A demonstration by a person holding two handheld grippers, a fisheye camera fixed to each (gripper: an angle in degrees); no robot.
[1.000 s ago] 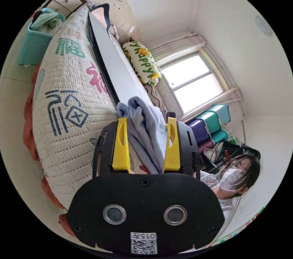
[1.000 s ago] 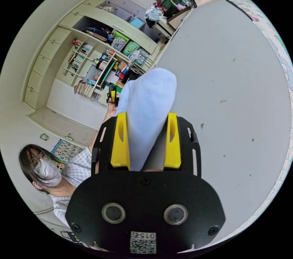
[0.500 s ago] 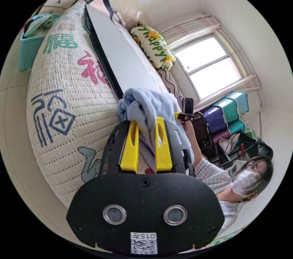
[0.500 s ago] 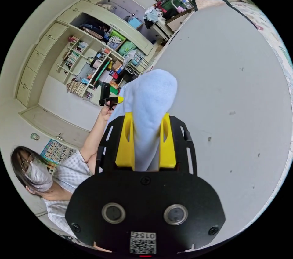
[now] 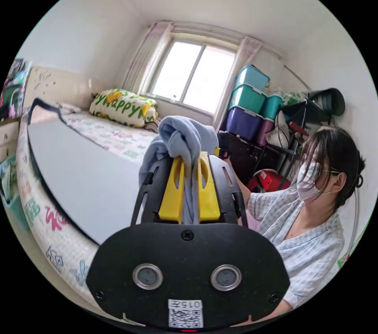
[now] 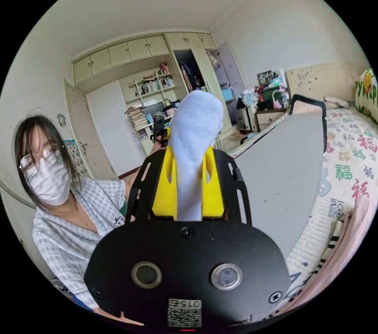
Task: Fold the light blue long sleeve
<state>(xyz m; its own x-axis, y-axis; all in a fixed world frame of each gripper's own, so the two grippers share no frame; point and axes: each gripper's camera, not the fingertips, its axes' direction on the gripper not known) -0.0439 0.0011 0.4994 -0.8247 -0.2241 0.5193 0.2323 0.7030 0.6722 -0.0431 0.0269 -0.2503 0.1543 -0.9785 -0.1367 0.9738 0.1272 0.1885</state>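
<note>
— Blue cloth is pinched in both grippers; has any fold been made?

— None can be seen. The sleeve [image 5: 185,141] is held up off the board [image 5: 84,176], bunched, so folding seems barely begun.

— And the jaws?

— The left gripper [image 5: 189,192] is nearly closed on it; the right gripper [image 6: 188,188] likewise, probably on another part.

1. The shirt [image 5: 185,141] is light blue.
2. The gripper [image 5: 189,188] has yellow jaws on a black body.
3. The board [image 5: 78,176] is grey with a black edge.
4. The pillow [image 5: 124,107] is white with green letters and yellow flowers.
5. The bins [image 5: 250,91] are teal and purple.
6. The person's top [image 6: 78,227] is pale checked.
</note>
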